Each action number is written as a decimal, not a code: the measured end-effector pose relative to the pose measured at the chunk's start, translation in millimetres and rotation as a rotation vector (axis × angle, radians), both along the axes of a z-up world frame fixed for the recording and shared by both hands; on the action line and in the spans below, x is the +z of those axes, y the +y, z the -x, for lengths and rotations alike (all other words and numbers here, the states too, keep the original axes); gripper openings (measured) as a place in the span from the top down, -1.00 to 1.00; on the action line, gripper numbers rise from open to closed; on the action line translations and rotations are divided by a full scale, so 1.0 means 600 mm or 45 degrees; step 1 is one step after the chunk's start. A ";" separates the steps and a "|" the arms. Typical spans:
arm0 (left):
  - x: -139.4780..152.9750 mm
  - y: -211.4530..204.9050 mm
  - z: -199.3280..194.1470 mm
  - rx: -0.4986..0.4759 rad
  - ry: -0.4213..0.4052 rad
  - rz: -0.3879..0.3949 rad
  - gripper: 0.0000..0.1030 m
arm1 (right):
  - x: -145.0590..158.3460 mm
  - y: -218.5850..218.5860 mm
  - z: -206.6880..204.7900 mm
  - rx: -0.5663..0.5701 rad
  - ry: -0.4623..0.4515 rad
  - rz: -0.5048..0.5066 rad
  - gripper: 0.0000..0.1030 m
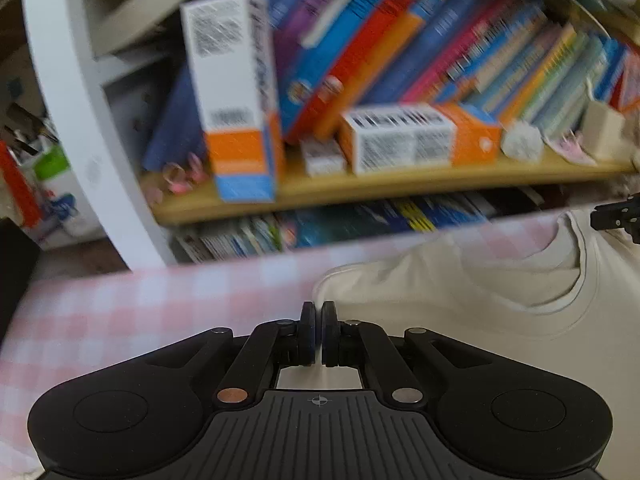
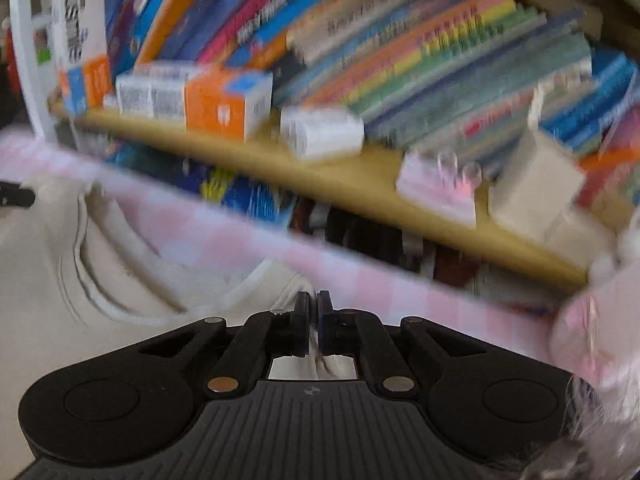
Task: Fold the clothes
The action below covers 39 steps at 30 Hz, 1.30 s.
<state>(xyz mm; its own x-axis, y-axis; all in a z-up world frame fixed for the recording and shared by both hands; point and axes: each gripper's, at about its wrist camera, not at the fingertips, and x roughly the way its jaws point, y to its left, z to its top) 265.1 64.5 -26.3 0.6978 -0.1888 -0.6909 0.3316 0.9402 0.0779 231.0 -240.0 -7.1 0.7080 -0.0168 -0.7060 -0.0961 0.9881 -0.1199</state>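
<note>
Cream shirt (image 1: 500, 292) lies flat on the pink checked cloth (image 1: 120, 308), neckline at about 2 o'clock in the left wrist view, at 9 o'clock in the right wrist view (image 2: 48, 280). One shoulder edge sits at each gripper.

Step in hand, as judged: both shoulders taken, ready to lift or carry over for the first fold. To do it well: keep both grips level with each other and move them together so the neckline stays straight; keep fabric taut between them but not stretched; lay the fold down, don't drop it.

Left gripper (image 1: 319, 320): jaws pressed together at the shirt's edge, 12 o'clock from the gripper body. A sliver of pale cloth shows between the pads; looks pinched, though blur leaves some doubt.

Right gripper (image 2: 313, 312): jaws pressed together likewise, with cream fabric bunched between and below the pads. Pinching the shirt edge.

Beyond the table, 12 o'clock: shelf (image 1: 400, 184) of books (image 1: 400, 40), orange-and-white boxes (image 1: 416, 136). Both views motion-blurred.
</note>
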 end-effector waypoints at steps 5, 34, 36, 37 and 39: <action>0.001 0.017 -0.012 0.068 -0.048 -0.014 0.95 | 0.019 0.017 -0.032 -0.034 -0.148 -0.013 0.99; 0.031 0.107 0.447 0.024 0.034 0.149 -0.50 | 0.014 0.038 0.471 -0.327 0.123 0.028 -0.76; 0.028 0.099 0.475 -0.027 0.059 0.134 -0.51 | 0.020 0.048 0.506 -0.374 0.111 0.024 -0.88; 0.026 0.094 0.487 -0.054 0.070 0.116 -0.51 | 0.023 0.052 0.523 -0.405 0.102 0.017 -0.95; 0.023 0.085 0.508 -0.103 0.088 0.079 -0.52 | 0.025 0.055 0.555 -0.471 0.095 -0.007 -0.99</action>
<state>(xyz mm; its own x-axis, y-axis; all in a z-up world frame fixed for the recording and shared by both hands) -39.4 115.7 -12.8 0.6298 -0.2867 -0.7219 0.4093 0.9124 -0.0053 -101.9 -207.2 8.2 0.6014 -0.2577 -0.7563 0.2588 0.9583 -0.1207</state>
